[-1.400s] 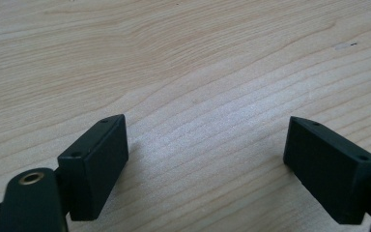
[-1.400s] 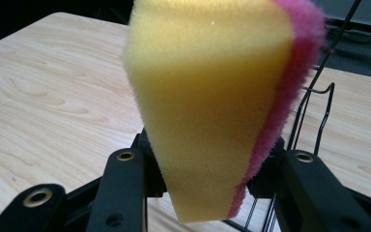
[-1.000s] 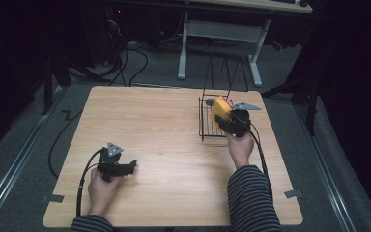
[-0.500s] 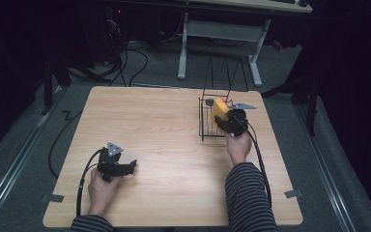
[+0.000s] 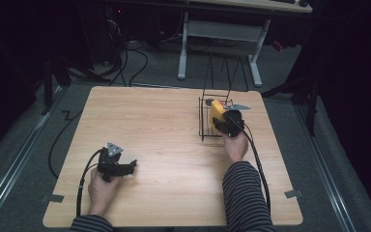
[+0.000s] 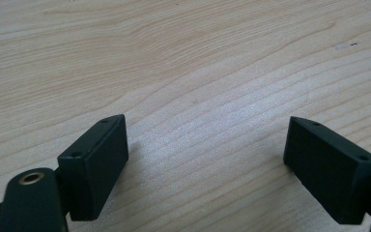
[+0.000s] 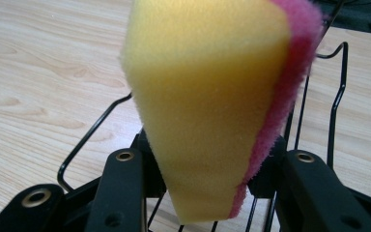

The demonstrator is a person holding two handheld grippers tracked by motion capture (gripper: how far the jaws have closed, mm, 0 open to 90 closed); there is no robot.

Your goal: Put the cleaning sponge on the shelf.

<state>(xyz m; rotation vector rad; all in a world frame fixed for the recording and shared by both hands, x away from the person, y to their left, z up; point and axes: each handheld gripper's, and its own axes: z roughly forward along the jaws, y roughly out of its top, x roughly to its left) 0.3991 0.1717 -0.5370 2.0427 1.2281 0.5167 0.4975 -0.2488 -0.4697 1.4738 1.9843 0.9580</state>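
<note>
A yellow sponge [image 7: 207, 106] with a pink scouring layer [image 7: 290, 87] is squeezed between the jaws of my right gripper [image 7: 207, 179], which is shut on it. In the high view the right gripper [image 5: 226, 122] holds the sponge [image 5: 217, 109] over a black wire rack [image 5: 207, 126] at the table's right side, low within the rack's frame. The rack's wires [image 7: 335, 104] show behind the sponge in the right gripper view. My left gripper [image 5: 125, 167] rests near the table's front left, its jaws wide apart over bare wood [image 6: 203, 145], holding nothing.
The light wooden table [image 5: 164, 145] has open surface between the two hands. Tall wire prongs [image 5: 227, 77] rise from the rack's far side. A white desk frame [image 5: 222, 34] and cables lie on the floor beyond the table.
My right gripper has moved down a little with the sponge, lower into the rack. The left gripper has stayed where it was.
</note>
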